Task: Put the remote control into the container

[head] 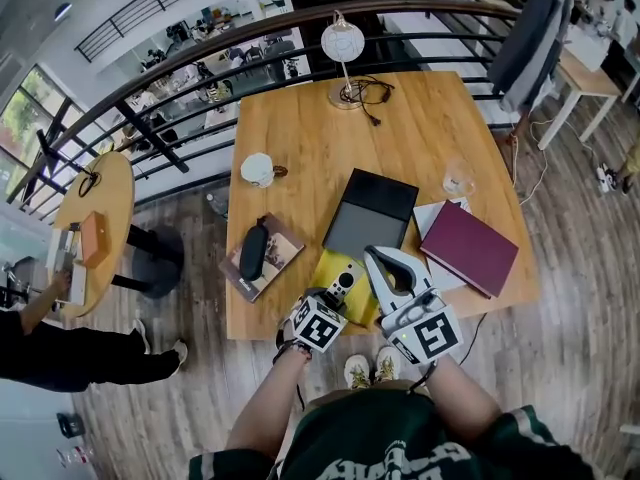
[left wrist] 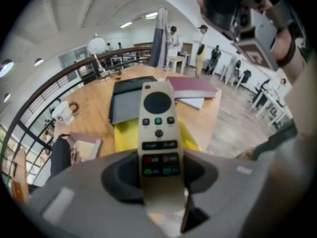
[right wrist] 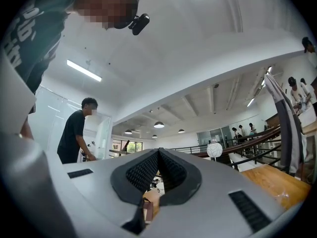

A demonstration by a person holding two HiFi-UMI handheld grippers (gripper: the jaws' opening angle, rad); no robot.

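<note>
My left gripper (head: pixel 338 290) is shut on the lower end of a beige remote control (head: pixel 346 279) with a round black pad and coloured buttons. In the left gripper view the remote (left wrist: pixel 158 118) sticks out forward from between the jaws of the left gripper (left wrist: pixel 159 171), above a flat yellow thing (left wrist: pixel 124 133). That yellow thing (head: pixel 326 265) lies at the table's near edge, with a shallow dark grey box (head: pixel 365 223) just behind it. My right gripper (head: pixel 374 253) hovers to the right of the remote, shut and holding nothing. In its own view the right gripper (right wrist: pixel 158 153) points slightly upward at the ceiling.
The wooden table (head: pixel 320 133) carries a white mug (head: pixel 258 169), a lamp (head: pixel 343 43), a glass (head: pixel 458 181), a maroon book (head: pixel 470 246) on papers, and a black case (head: pixel 253 250) on a book. A round side table (head: pixel 105 193) and a railing (head: pixel 200 68) stand beyond.
</note>
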